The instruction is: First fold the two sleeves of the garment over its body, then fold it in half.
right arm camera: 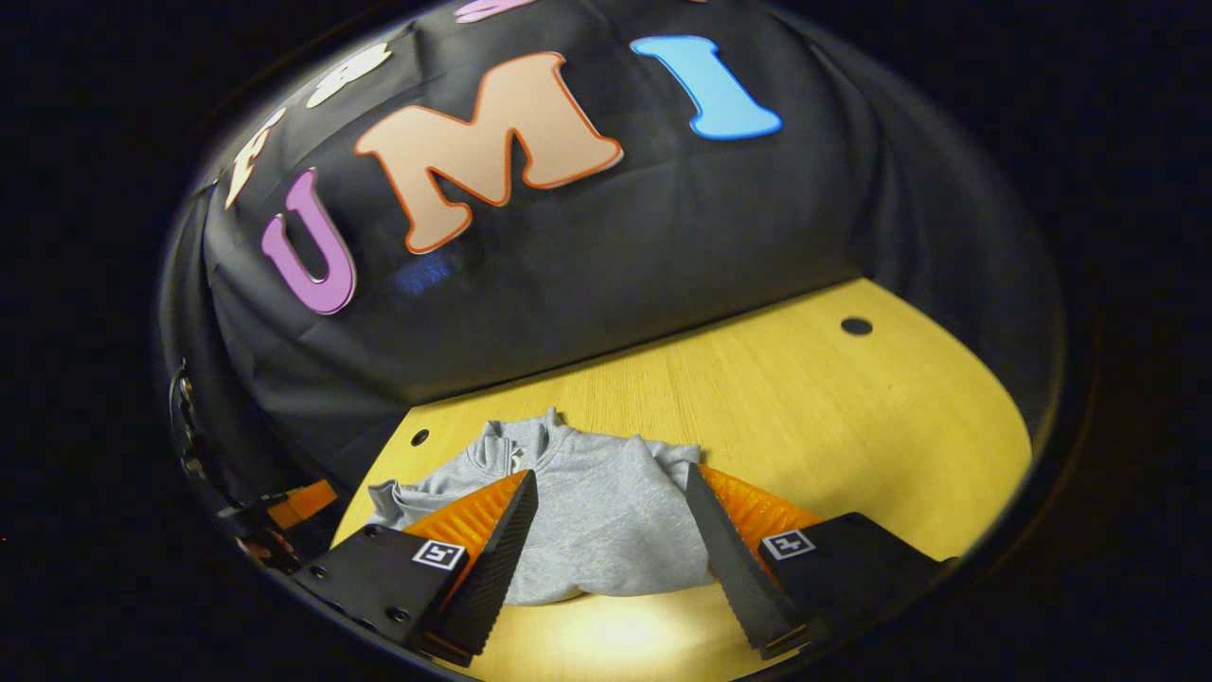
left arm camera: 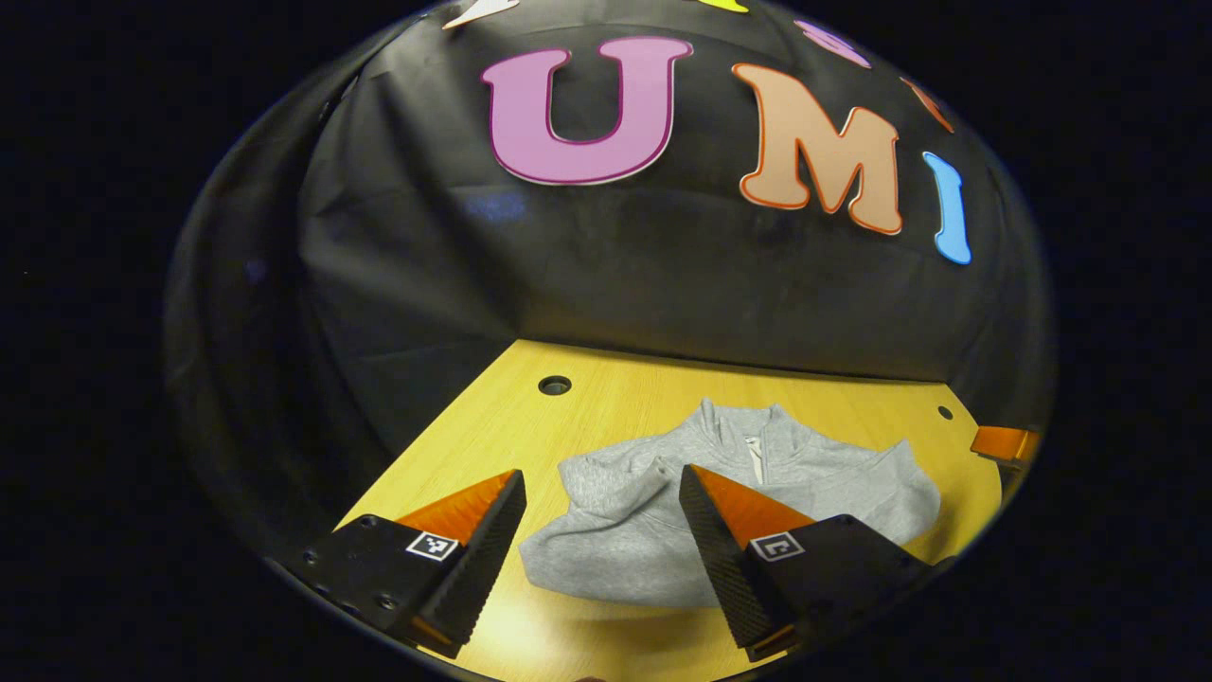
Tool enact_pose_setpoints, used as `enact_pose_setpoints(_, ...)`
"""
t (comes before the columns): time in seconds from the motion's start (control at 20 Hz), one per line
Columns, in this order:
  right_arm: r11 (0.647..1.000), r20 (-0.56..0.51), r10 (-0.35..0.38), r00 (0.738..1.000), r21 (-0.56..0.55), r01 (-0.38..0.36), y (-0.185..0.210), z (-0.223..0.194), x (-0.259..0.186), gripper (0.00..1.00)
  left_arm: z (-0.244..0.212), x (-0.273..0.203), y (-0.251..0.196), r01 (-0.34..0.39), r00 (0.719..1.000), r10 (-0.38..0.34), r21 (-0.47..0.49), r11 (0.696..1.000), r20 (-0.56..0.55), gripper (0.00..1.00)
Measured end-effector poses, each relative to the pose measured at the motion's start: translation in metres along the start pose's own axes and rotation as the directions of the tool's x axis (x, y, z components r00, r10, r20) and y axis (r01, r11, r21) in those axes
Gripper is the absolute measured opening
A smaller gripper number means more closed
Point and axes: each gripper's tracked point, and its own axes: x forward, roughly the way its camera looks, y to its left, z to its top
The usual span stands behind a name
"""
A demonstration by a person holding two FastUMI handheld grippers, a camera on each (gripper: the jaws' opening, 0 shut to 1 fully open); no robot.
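A grey sweatshirt with a short zip collar (left arm camera: pixel 663 511) lies on the yellow wooden table (left arm camera: pixel 587 398), its sleeves drawn in over the body. My left gripper (left arm camera: pixel 601 493) hovers open above its near left part, nothing between the fingers. In the right gripper view the same sweatshirt (right arm camera: pixel 587 511) lies ahead of my right gripper (right arm camera: pixel 611 493), which is open over the garment's near edge and holds nothing. The other gripper (right arm camera: pixel 294 507) shows at the far left of that view, and at the right edge of the left gripper view there is the right gripper's finger (left arm camera: pixel 1004 442).
The black cloth wall (left arm camera: pixel 663 275) closes the back of the table. Small round holes (left arm camera: pixel 554 385) mark the tabletop near its far corners, one also on the right side (right arm camera: pixel 856 326). Bare wood (right arm camera: pixel 852 426) stretches to the right of the garment.
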Motion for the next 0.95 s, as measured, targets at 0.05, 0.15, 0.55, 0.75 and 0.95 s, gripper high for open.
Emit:
enact_pose_setpoints(0.05,0.998,0.044,-0.006,0.999,-0.059,0.008,0.001,0.007,-0.010,0.98,0.002,-0.005,0.000,0.001,1.000,-0.002,0.016,1.000,0.017,0.95)
enact_pose_setpoints(0.15,0.987,0.132,0.014,0.991,-0.162,0.007,0.011,0.024,-0.033,0.98,0.007,-0.021,0.002,-0.002,0.999,0.000,0.044,0.999,0.048,0.95)
enact_pose_setpoints(0.55,0.937,0.306,0.095,0.947,-0.349,0.019,0.045,0.049,-0.097,1.00,0.038,-0.081,0.018,-0.058,0.983,0.044,0.074,0.996,0.178,0.95)
enact_pose_setpoints(0.75,0.940,0.324,0.095,0.941,-0.341,0.022,0.051,0.051,-0.104,0.99,0.046,-0.095,0.017,-0.064,0.977,0.044,0.090,0.994,0.207,0.95)
enact_pose_setpoints(0.95,0.939,0.332,0.105,0.937,-0.344,0.017,0.058,0.052,-0.114,1.00,0.059,-0.103,0.017,-0.073,0.967,0.040,0.123,0.990,0.251,0.96)
